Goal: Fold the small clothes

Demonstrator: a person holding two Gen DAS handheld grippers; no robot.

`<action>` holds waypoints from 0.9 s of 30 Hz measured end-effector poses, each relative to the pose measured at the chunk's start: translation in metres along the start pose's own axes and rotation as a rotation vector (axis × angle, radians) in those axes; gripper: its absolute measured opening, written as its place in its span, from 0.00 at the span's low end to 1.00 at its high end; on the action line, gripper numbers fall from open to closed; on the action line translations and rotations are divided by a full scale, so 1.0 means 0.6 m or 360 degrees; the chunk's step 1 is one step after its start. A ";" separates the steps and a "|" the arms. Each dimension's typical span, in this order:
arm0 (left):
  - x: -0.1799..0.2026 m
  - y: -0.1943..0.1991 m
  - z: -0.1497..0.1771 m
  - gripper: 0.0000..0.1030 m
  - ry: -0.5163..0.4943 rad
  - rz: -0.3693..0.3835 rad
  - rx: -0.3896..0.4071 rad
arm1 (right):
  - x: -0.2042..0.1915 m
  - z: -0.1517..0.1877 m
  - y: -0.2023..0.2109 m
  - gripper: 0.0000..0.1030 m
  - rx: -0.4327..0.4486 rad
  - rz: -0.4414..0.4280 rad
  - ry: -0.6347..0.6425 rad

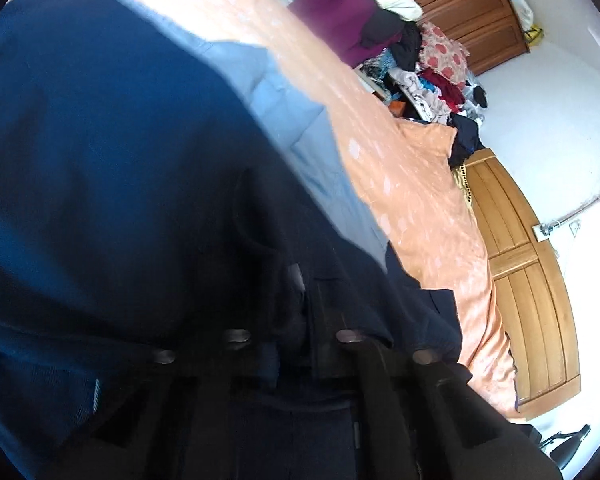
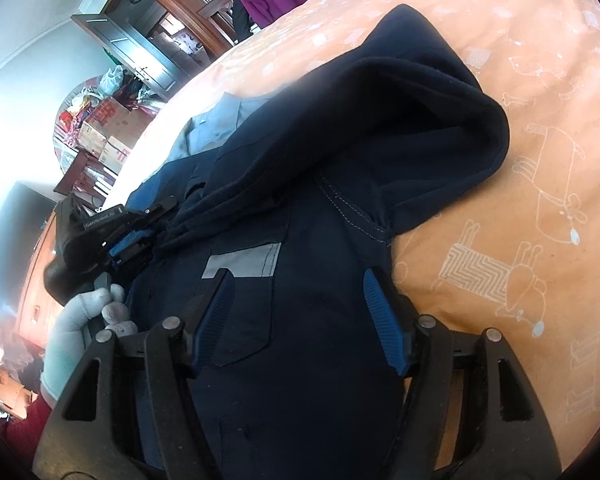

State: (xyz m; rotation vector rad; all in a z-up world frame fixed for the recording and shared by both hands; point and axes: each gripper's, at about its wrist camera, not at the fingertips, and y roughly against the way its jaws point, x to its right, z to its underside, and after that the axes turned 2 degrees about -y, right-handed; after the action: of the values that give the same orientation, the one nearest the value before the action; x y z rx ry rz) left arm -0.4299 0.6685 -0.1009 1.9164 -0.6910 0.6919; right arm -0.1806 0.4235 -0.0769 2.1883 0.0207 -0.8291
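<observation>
The right gripper point(image 2: 298, 316) has its jaws spread wide, released, the two blue pads point(image 2: 382, 320) hovering just above the chest of one dark navy hooded jacket point(image 2: 320, 240), gripping nothing. The left gripper point(image 2: 140, 236), seen from the right wrist camera, has its jaws clenched on the jacket's edge, held by a gloved hand point(image 2: 96, 312); in its own view the cloth covers the jaws. The jacket lies on an orange bedspread point(image 2: 520, 160), hood point(image 2: 432, 92) flopped to one side, one grey patch point(image 2: 244, 260) on its chest. One pale blue garment point(image 1: 300, 120) lies partly beneath it. A heap of clothes point(image 1: 420, 72) sits beyond the bed.
</observation>
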 end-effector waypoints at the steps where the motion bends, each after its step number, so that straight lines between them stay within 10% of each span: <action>1: -0.005 0.004 0.000 0.08 0.0010 0.0029 0.0015 | 0.001 0.001 0.000 0.64 0.0002 0.0000 0.0001; 11: 0.036 0.076 -0.023 0.08 -0.0220 0.0067 0.0159 | 0.001 0.003 0.005 0.63 0.0001 0.0004 0.0001; 18: -0.046 0.165 -0.125 0.08 -0.0266 -0.0103 0.0310 | -0.013 -0.007 0.032 0.64 -0.0006 -0.0017 0.0057; 27: -0.110 0.145 -0.155 0.08 -0.0251 -0.0195 0.0200 | -0.032 -0.047 0.045 0.64 0.0102 -0.0054 0.0096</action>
State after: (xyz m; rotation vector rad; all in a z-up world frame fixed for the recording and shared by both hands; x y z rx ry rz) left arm -0.5529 0.7300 -0.0608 2.1273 -0.6330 0.5216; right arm -0.1729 0.4282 -0.0342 2.2785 0.0625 -0.7922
